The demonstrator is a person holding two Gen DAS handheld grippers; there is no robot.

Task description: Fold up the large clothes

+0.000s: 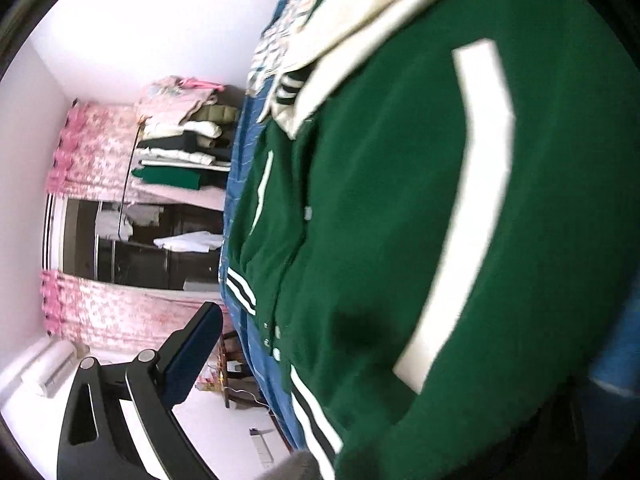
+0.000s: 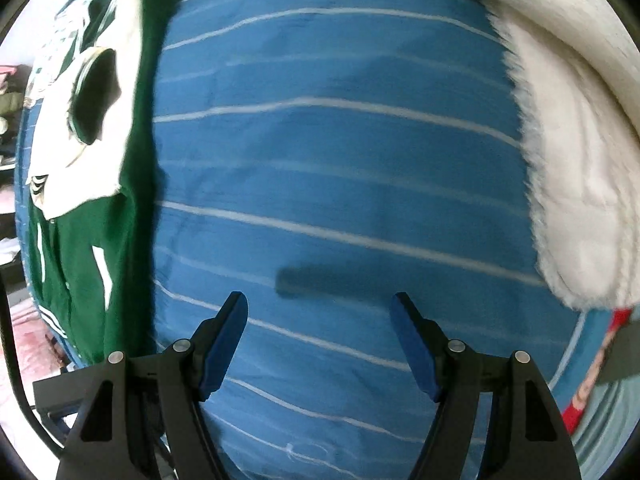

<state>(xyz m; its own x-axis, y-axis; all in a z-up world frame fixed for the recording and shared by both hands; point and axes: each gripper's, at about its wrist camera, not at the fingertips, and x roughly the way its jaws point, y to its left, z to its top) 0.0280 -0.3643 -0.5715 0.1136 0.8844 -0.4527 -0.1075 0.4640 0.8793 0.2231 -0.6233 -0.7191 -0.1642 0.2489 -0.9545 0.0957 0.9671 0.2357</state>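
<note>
Nearby, fluffy white blanket (image 2: 580, 184) — clothes stack (image 1: 180, 140)

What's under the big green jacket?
The green jacket lies on a blue bedcover with thin white stripes, which shows around it. The part of the cover right beneath the jacket is hidden, so anything else there cannot be seen.

I see a blue bedsheet (image 2: 340, 184) with thin white stripes, a white fluffy blanket (image 2: 580, 184) bunched at its right edge, pink floral curtains (image 1: 100, 160) framing a dark window (image 1: 132, 240), and a stack of folded clothes (image 1: 184, 136) beyond the bed.
</note>
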